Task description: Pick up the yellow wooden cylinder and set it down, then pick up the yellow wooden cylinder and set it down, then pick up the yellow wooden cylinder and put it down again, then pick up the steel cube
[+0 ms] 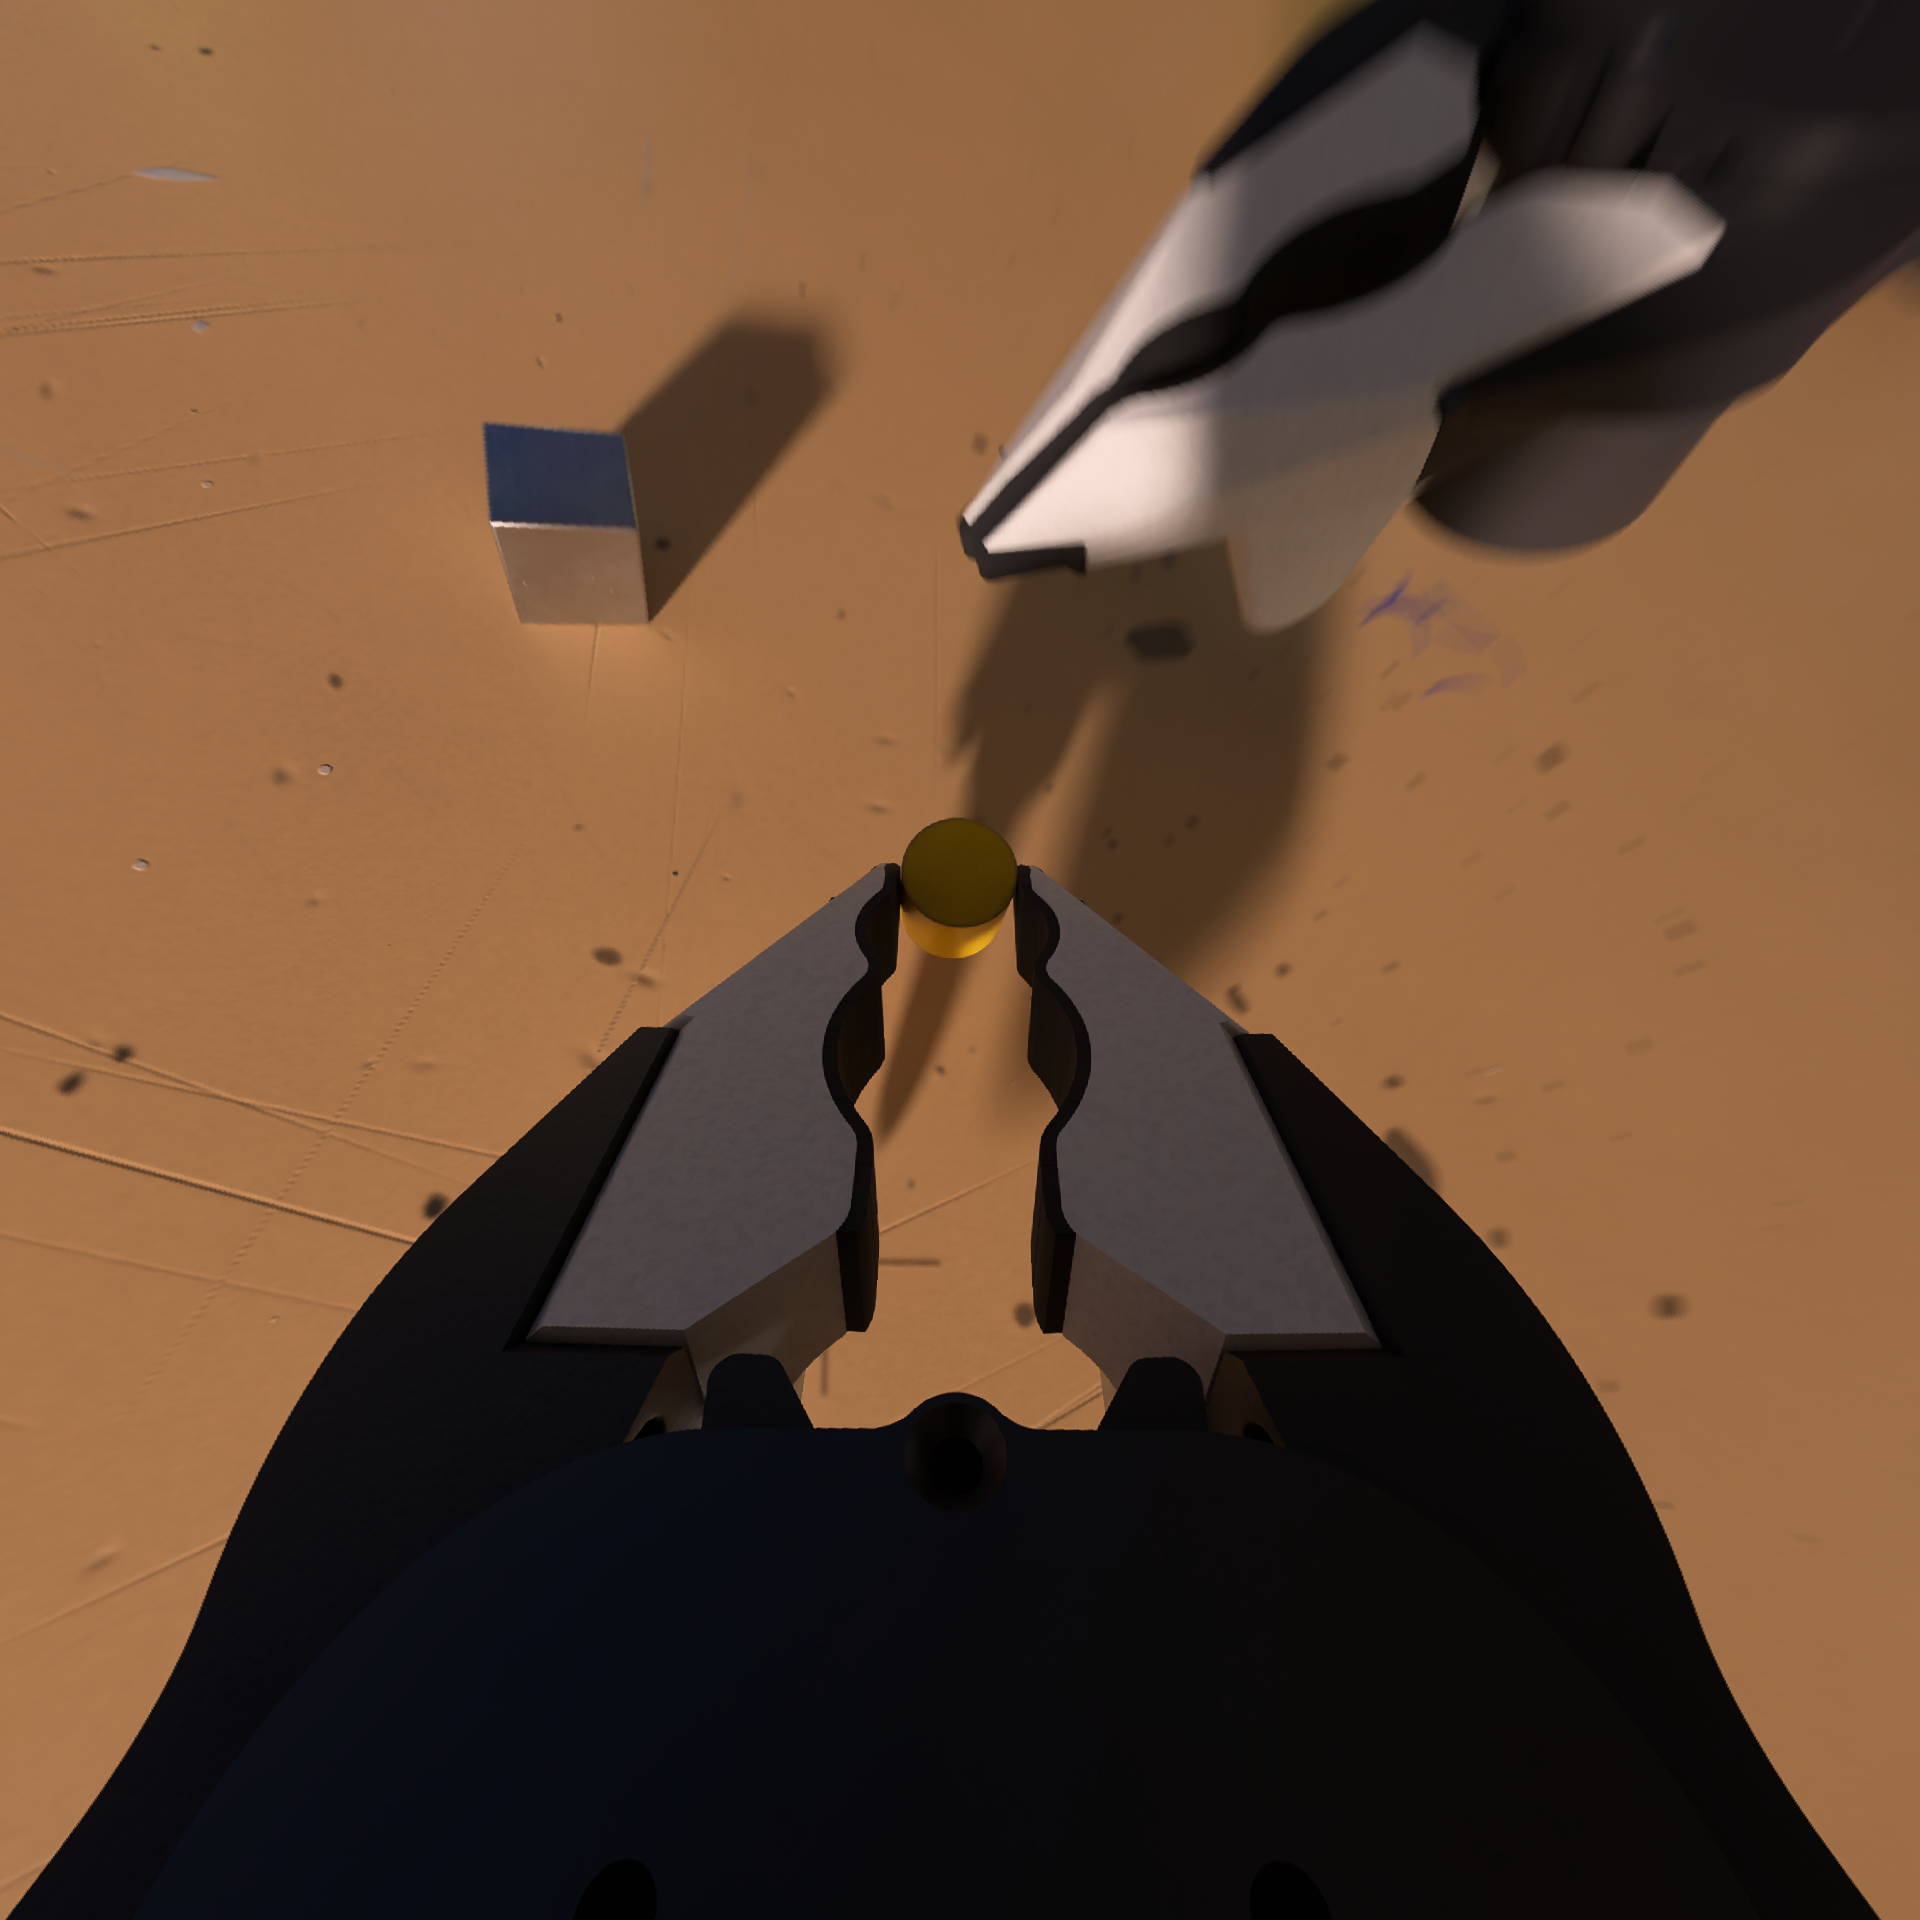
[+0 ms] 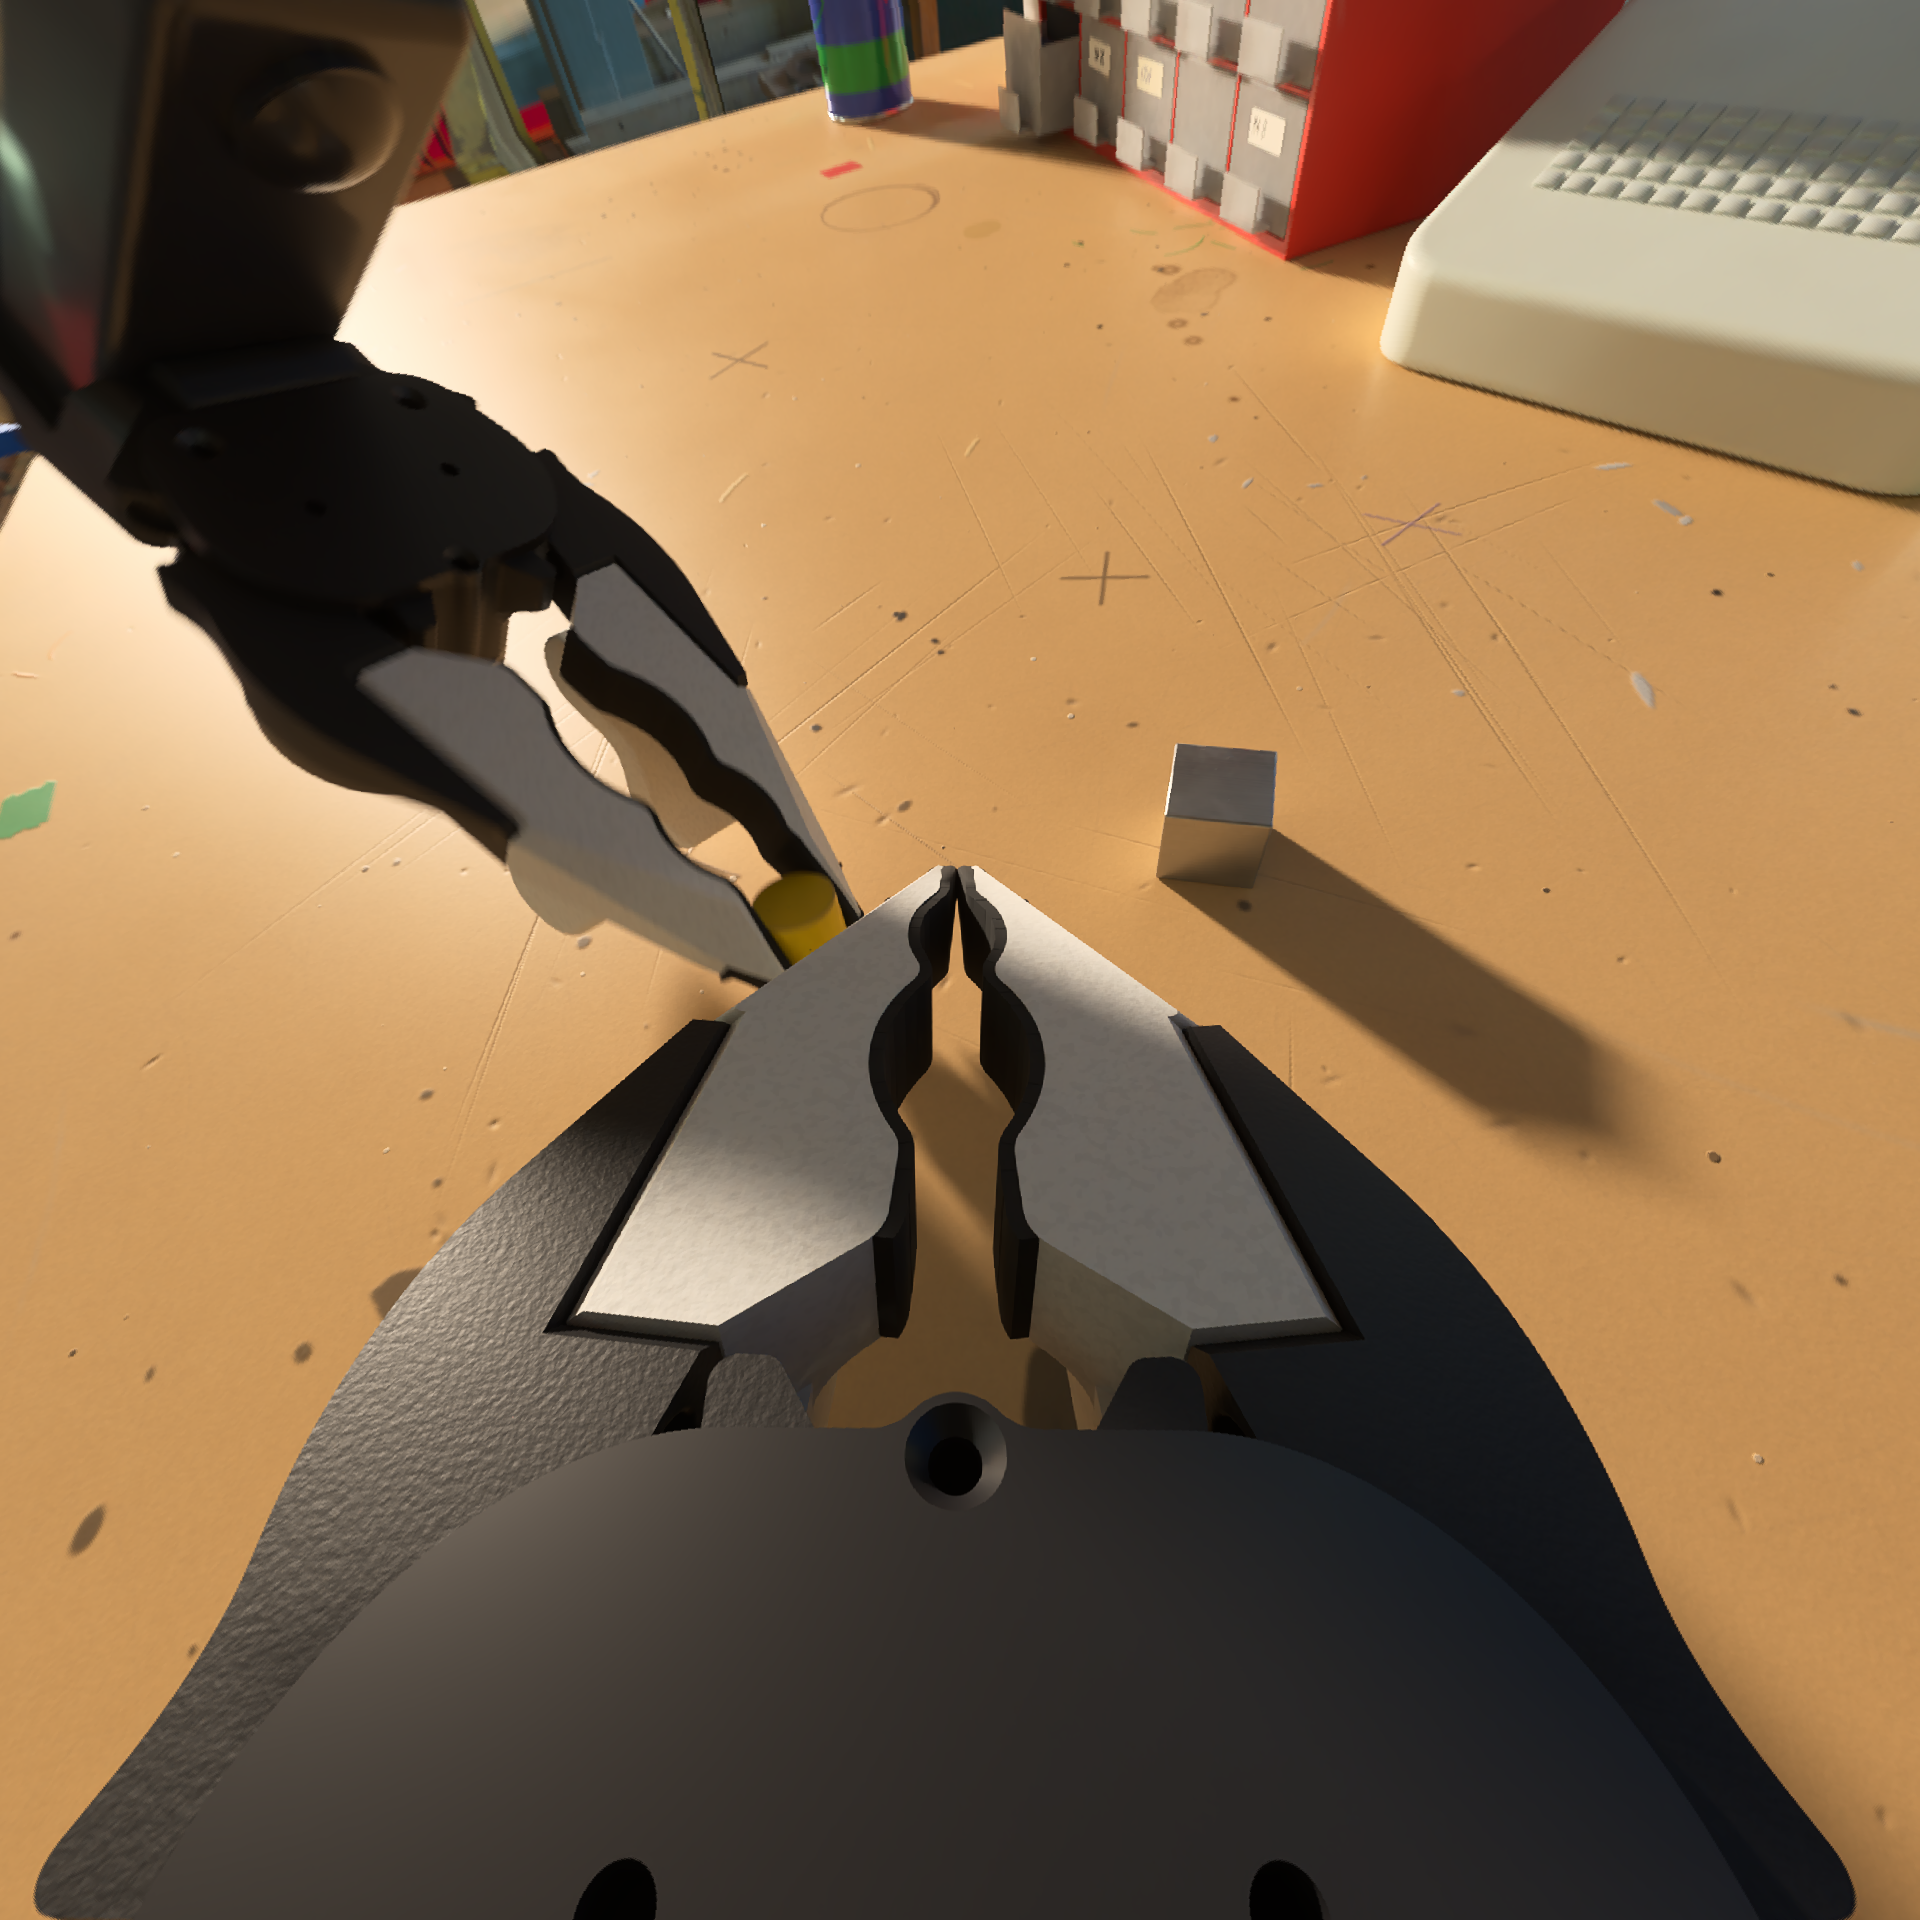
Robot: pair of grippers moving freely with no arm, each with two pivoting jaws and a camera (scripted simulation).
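We see the yellow wooden cylinder (image 1: 957, 886) as a short, round peg. Its flat top looks dark and dull, and its side is bright yellow and smooth. It sits right between the tips of the left gripper (image 1: 957, 883), and both tips press on its sides, so this gripper is clamped on the peg. In the right wrist view the peg (image 2: 798, 914) peeks out between those same two fingers (image 2: 644, 883). We cannot tell if the peg touches the table (image 1: 312, 935) or is a bit above it.

The steel cube (image 1: 566, 525) is a shiny grey block with sharp corners and flat sides. It stands on the table, well apart from the peg, and throws a long dark shadow.

The right gripper (image 2: 956, 878) has its tips pressed together with nothing between them. It is near the peg, just beside the left gripper's fingers.

Both grippers have pale grey fingers with wavy black inner edges and black bodies. The table is orange-brown, with many thin scratches and small dark spots. Far back stand a striped can (image 2: 862, 52), a red box of little grey drawers (image 2: 1351, 114) and a cream keyboard machine (image 2: 1683, 229).
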